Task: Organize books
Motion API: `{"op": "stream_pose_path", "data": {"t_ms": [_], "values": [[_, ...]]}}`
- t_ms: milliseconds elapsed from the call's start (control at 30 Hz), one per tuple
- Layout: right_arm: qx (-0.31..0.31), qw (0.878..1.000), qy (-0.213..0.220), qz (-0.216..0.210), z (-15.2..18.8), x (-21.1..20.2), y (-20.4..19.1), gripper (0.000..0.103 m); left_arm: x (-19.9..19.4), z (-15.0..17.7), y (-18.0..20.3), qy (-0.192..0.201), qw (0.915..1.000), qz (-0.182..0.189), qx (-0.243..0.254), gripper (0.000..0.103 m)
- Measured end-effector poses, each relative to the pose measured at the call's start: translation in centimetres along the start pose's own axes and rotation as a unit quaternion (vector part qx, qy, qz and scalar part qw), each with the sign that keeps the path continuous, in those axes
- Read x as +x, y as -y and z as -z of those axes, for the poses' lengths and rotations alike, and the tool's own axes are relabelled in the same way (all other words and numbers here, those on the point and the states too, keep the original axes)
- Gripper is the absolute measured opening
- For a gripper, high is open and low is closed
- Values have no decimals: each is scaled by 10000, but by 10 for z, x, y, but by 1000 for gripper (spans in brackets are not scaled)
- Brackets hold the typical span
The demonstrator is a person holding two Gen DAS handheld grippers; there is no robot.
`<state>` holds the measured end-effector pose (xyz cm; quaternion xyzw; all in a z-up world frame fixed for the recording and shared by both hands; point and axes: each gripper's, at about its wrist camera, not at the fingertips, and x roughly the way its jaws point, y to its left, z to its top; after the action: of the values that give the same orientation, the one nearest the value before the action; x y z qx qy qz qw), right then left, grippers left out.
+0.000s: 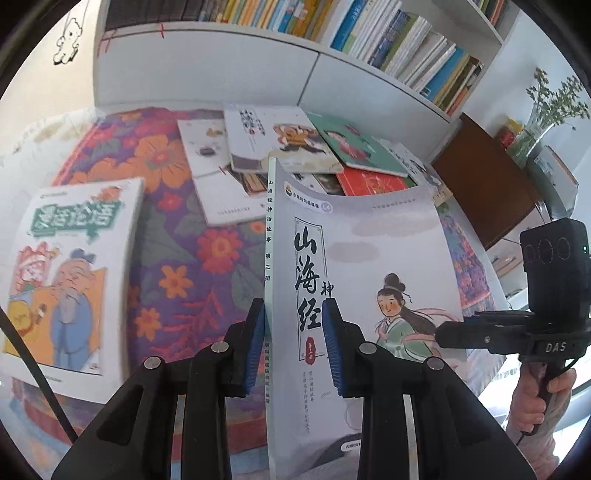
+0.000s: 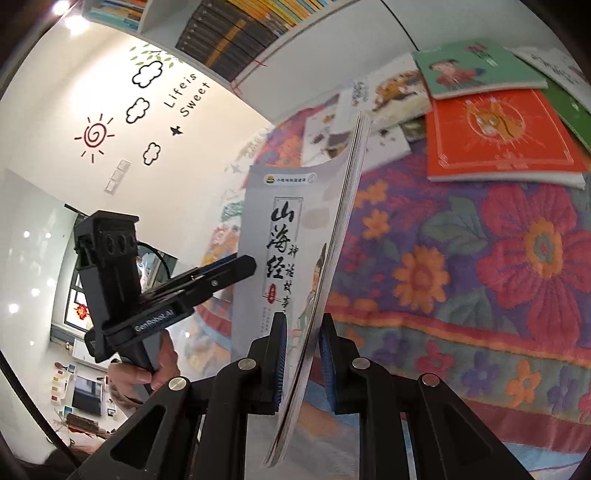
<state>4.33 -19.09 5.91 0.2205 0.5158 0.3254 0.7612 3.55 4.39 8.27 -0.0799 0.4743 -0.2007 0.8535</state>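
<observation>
A grey book [image 1: 369, 258] with black brush characters and a drawn girl on its cover hangs lifted above the floral cloth [image 1: 177, 240], held by both grippers. My left gripper [image 1: 293, 347] is shut on its spine edge, blue pads [image 1: 255, 343] pressing both sides. My right gripper [image 2: 303, 362] is shut on the same grey book [image 2: 280, 236] at its page edge. In the left wrist view the right gripper [image 1: 443, 334] reaches in from the right to the cover's edge. In the right wrist view the left gripper [image 2: 240, 266] comes in from the left.
Several books lie piled at the back of the cloth, among them a green book [image 1: 354, 144] and a red book [image 2: 498, 136]. A cartoon book [image 1: 70, 266] lies at the left. Behind stand a white bookshelf [image 1: 369, 33], a brown cabinet [image 1: 487, 177] and a plant vase [image 1: 546, 110].
</observation>
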Motion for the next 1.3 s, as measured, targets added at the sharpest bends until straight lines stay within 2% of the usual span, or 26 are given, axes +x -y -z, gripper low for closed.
{"op": "stream_pose_path", "data": {"t_ms": [367,500,633,800,900,1033,1300], "values": [[-241,9991,-111,-343,-39,28,-59,18,-65,-43,-43,536,9980,-312,-97,27],[-341,9984,-147,-419,-57,46,-84,18,-83,-53,-69,607,9974,-321,-206,27],[-400,9974,-154,-579,-73,71,-107,18,-95,-63,-106,673,9958,-527,-341,27],[-490,9963,-336,-626,-86,114,-130,18,-92,-67,-152,644,9939,-637,-623,30],[-372,9941,-530,-873,-92,144,-130,18,-81,-62,-179,553,9934,-679,-736,30],[-305,9942,-628,-812,-97,182,-125,18,-71,-57,-200,511,9927,-684,-846,30],[-130,9933,-885,-732,-98,227,-110,18,-56,-52,-234,464,9921,-500,-1057,30]]}}
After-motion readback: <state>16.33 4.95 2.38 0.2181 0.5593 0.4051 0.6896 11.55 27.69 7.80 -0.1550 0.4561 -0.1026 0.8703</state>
